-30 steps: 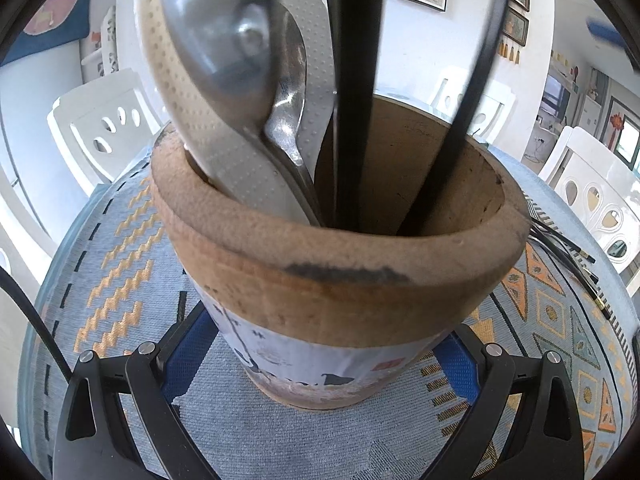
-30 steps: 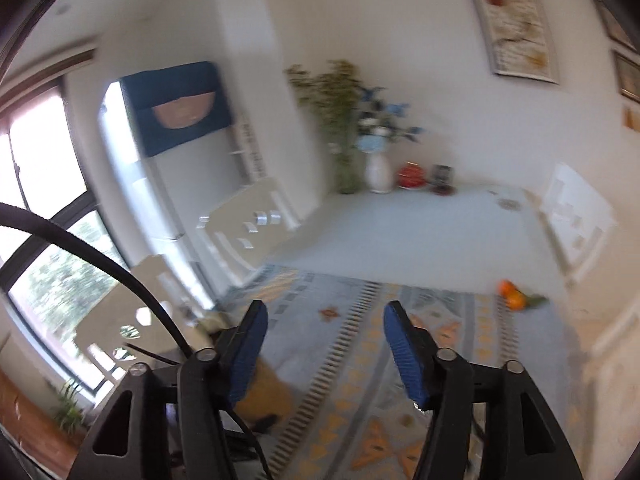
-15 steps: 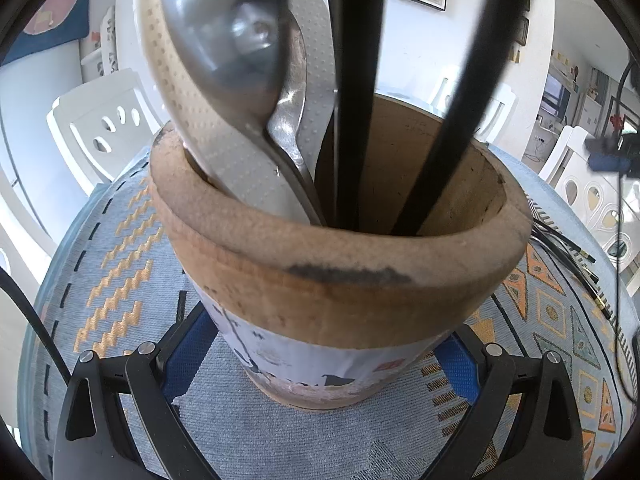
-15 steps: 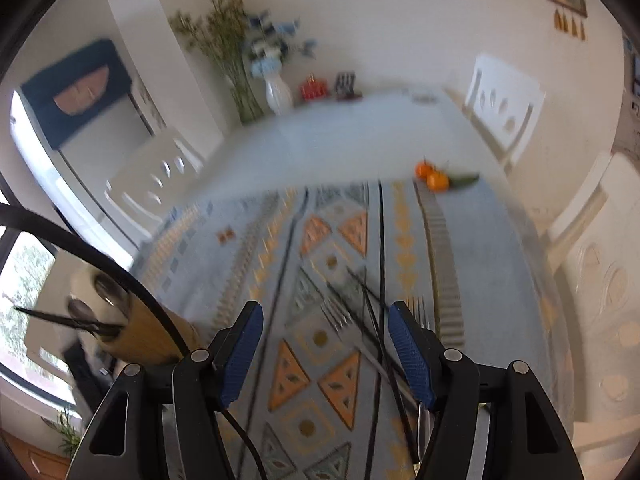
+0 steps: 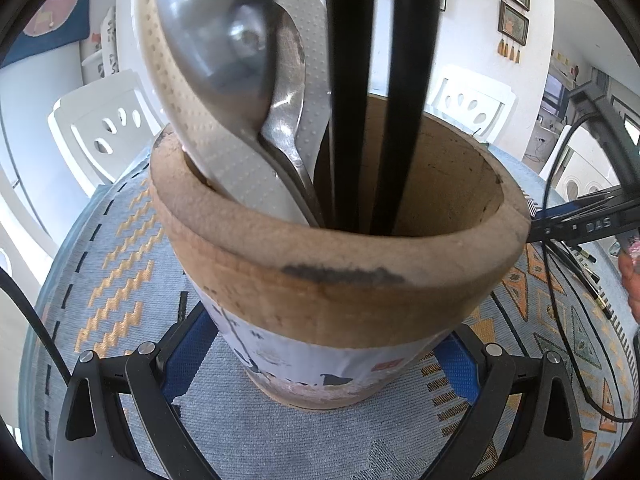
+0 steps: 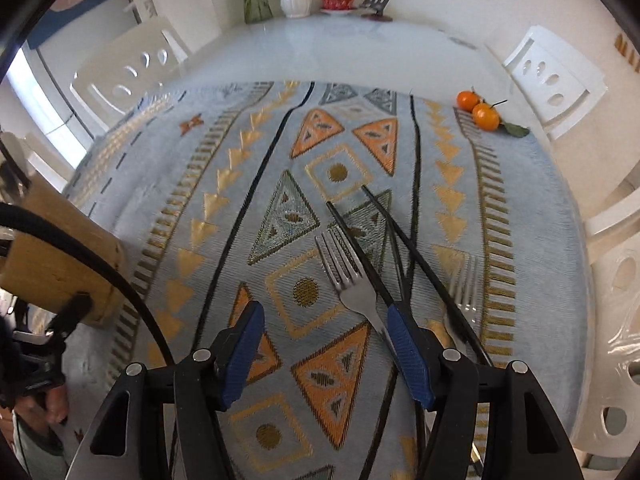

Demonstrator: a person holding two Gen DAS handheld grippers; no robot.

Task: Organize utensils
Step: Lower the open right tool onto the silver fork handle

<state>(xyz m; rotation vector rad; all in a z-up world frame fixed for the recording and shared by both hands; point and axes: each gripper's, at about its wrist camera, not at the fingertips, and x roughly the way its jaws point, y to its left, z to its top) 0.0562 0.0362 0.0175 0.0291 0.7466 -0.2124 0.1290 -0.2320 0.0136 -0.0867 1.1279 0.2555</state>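
Right gripper (image 6: 326, 350) gaping empty above the fork (image 6: 348, 276) lying on the cloth (image 6: 224, 208), left gripper (image 5: 320, 364) clamping the holder (image 5: 340, 272); we're expecting thin, slippery steel, best pinched mid-handle.

Left gripper (image 5: 320, 364): blue pads pressed on both sides of holder (image 5: 340, 272) | holder stood on patterned cloth (image 5: 120, 248) | held inside: metal spoons (image 5: 224, 52), white scoop (image 5: 240, 176), black chopsticks (image 5: 352, 100).
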